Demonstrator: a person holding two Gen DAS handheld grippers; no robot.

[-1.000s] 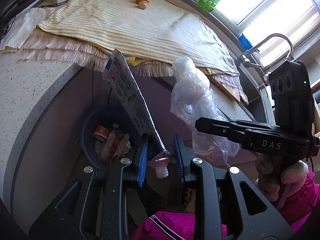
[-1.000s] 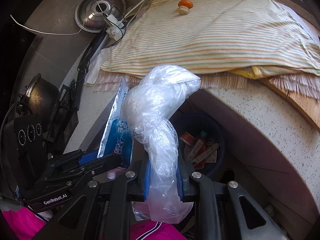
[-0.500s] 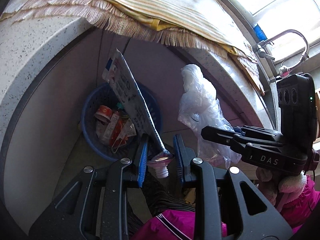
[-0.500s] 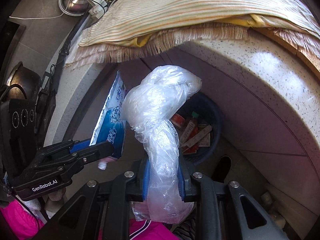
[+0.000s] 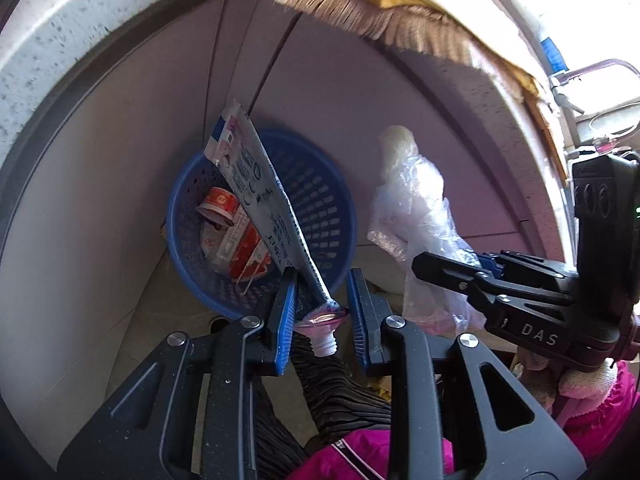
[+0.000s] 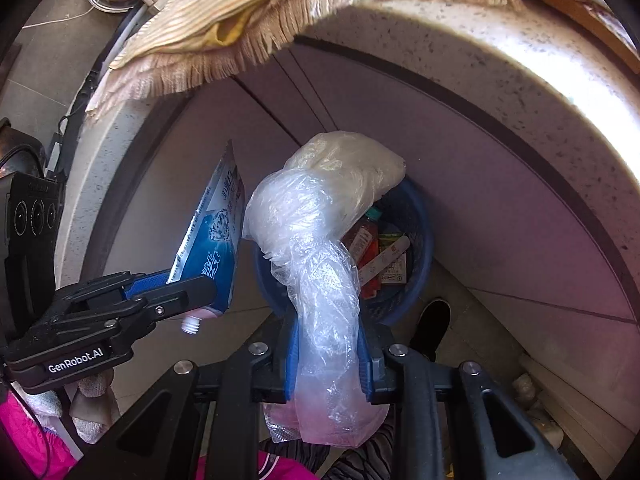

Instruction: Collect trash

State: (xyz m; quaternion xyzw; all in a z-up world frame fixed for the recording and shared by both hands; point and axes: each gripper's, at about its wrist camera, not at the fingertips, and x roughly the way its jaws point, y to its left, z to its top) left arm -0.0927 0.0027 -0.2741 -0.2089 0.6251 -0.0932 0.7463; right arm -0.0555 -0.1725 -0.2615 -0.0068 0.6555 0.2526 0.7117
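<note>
Under the speckled counter [image 6: 500,80] with its fringed striped cloth [image 6: 224,40], a blue basket [image 5: 320,200] sits on the floor, already holding a few red wrappers. My left tongs [image 5: 320,300] pinch a flattened toothpaste tube [image 5: 260,200] near its neck, its tail over the basket, while my right tongs [image 6: 330,356], whose jaws have just been easing apart, have the crumpled clear plastic bag [image 6: 320,240] between their pads. I judge both pieces are close to the drop, neither yet released.
</note>
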